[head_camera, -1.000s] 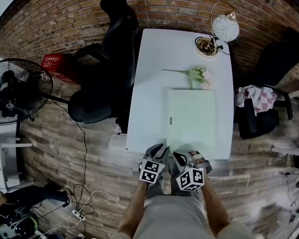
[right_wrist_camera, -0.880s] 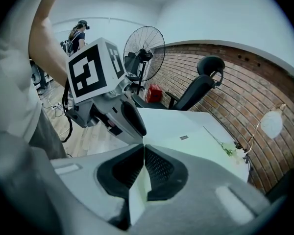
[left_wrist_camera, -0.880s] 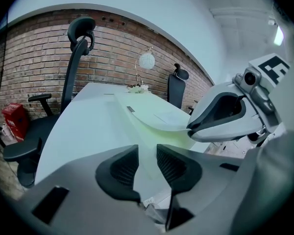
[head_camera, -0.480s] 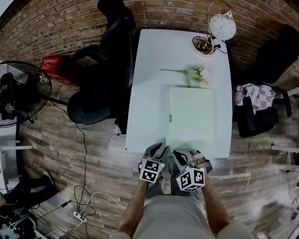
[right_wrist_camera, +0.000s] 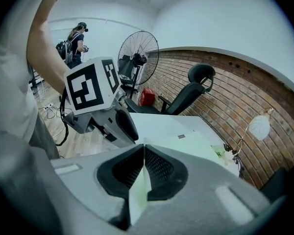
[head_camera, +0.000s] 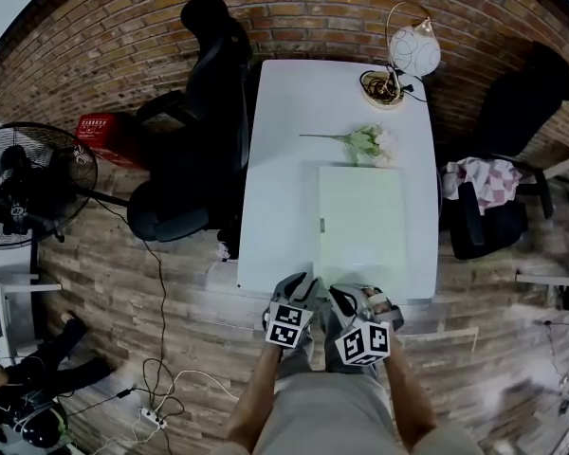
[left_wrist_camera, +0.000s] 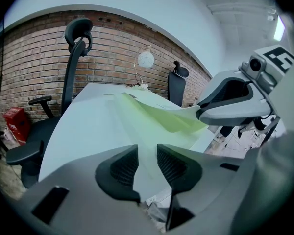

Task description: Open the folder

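A pale green folder (head_camera: 360, 221) lies flat on the right half of the white table (head_camera: 280, 207), its near edge by the table's front. My right gripper (head_camera: 362, 303) is at that near edge and is shut on the folder's cover (right_wrist_camera: 186, 143); a strip of green sheet shows between its pads. In the left gripper view the cover's (left_wrist_camera: 157, 112) near corner is lifted off the table by the right gripper (left_wrist_camera: 200, 112). My left gripper (left_wrist_camera: 147, 153) hovers just left of it over bare table. Its jaws stand a little apart with nothing between them.
Artificial flowers (head_camera: 370, 143) lie beyond the folder. A lamp (head_camera: 412, 50) and a small bowl of cords (head_camera: 379, 85) stand at the far right corner. A black office chair (head_camera: 194, 131) is left of the table, with a fan (head_camera: 28, 183) beyond it. A cloth-draped chair (head_camera: 484, 207) stands right.
Both grippers have stayed at the folder's near edge, and the right one keeps its hold. Only the head view has drifted a little.
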